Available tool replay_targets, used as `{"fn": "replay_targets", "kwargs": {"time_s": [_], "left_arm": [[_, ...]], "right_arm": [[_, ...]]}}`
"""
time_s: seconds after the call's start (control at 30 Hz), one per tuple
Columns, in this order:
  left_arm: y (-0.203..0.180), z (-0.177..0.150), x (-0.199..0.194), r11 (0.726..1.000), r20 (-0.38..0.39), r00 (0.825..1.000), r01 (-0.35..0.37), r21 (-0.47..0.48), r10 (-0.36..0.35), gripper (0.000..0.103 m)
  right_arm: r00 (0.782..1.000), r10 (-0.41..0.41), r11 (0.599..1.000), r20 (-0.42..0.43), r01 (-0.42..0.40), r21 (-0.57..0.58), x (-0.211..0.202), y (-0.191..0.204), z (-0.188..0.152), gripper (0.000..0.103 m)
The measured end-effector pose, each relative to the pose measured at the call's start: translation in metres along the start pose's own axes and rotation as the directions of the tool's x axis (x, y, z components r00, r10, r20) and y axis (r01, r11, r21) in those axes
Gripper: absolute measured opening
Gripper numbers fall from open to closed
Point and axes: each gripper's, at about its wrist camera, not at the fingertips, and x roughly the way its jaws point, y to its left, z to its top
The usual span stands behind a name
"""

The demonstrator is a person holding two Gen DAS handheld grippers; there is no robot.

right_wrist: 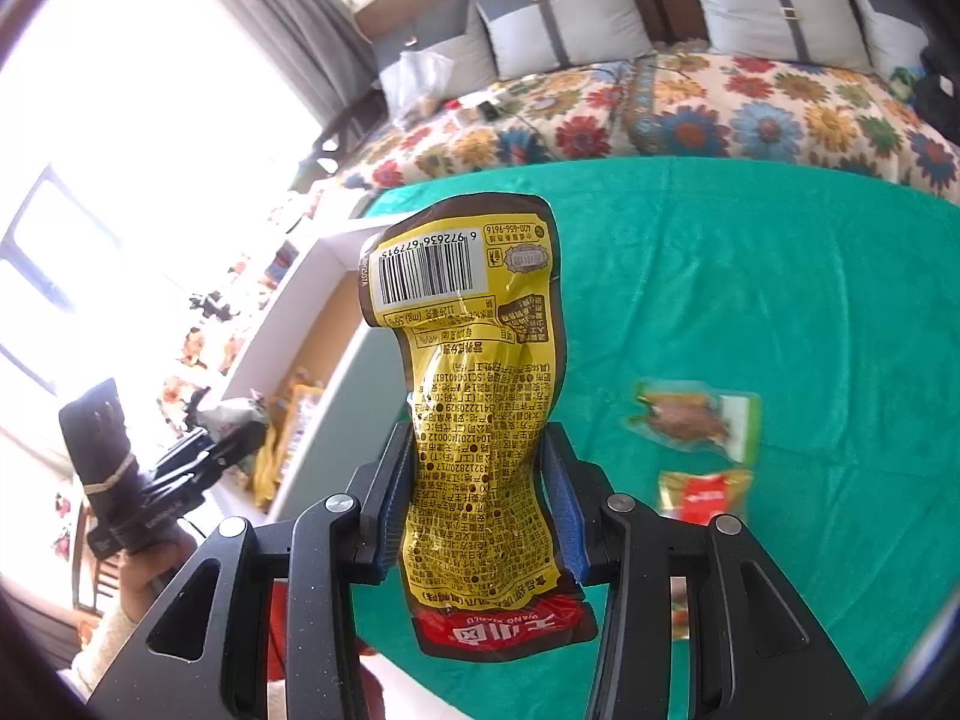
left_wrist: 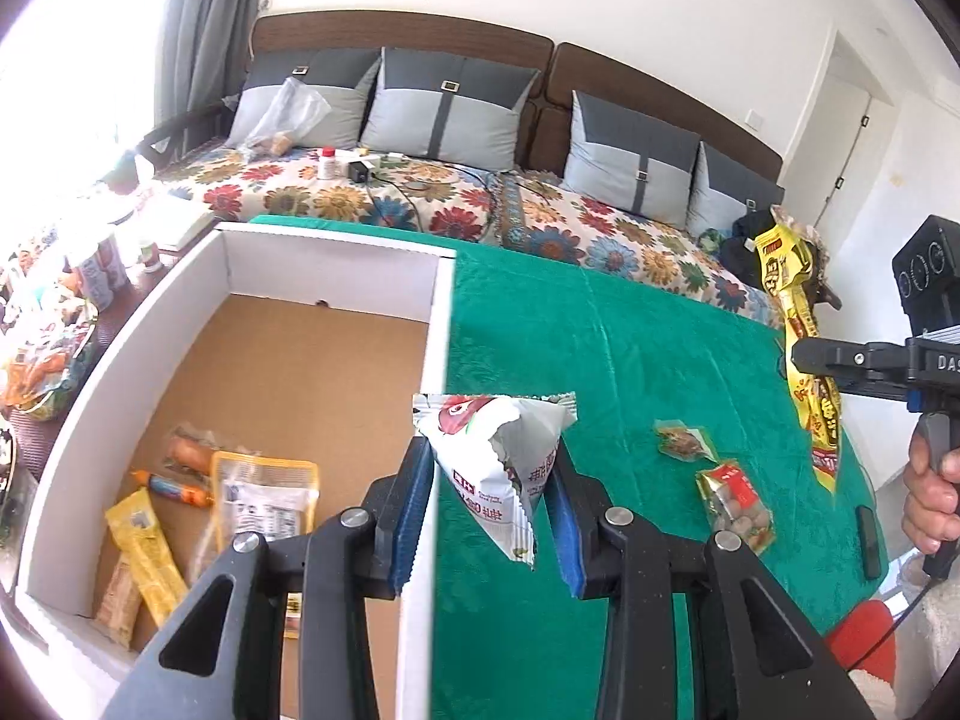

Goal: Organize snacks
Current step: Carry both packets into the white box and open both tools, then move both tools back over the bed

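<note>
Left hand-held gripper (left_wrist: 492, 486) tilted down, clamping white snack packet (left_wrist: 501, 462); right hand-held gripper (right_wrist: 477, 498) clamping yellow pouch (right_wrist: 474, 396) upright.

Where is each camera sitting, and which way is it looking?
Left wrist: sits on the left claw, looking down past its white snack packet at the box and green cloth; the person's right hand shows.
Right wrist: sits on the right claw, looking down past its yellow packet at the cloth; the person's left hand shows.
Shared: box, cloth, sofa, two loose snacks.
</note>
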Motion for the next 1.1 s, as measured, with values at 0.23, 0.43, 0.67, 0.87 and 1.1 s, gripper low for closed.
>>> {"fn": "replay_targets", "kwargs": {"time_s": [0.23,0.43,0.67,0.87,1.1], "left_arm": [[0.101,-0.016,-0.033,0.962,-0.004,0.964,-0.266,-0.064,0.267,0.044],[0.114,-0.046,-0.043,0.934,0.049,0.937,-0.341,-0.108,0.347,0.091],[0.038,-0.048,-0.039,0.963,0.131,0.954,-0.267,-0.039,0.27,0.101],[-0.058,-0.055,-0.017,0.99,0.168,0.978,-0.131,0.05,0.12,0.103],[-0.141,-0.1,0.08,0.994,-0.026,0.998,-0.062,0.087,0.065,0.103]], "right_arm": [[0.98,0.19,0.976,-0.055,-0.195,-0.094,0.094,0.147,0.021,0.051],[0.991,0.137,0.986,0.004,-0.136,-0.093,0.116,0.147,0.01,0.068],[0.985,-0.147,0.975,0.092,0.16,-0.154,0.085,0.039,-0.033,0.069],[0.842,-0.473,0.864,0.261,0.502,-0.053,0.002,-0.092,-0.101,0.069],[0.676,-0.719,0.695,0.163,0.702,0.156,-0.05,-0.217,-0.188,0.073]]}}
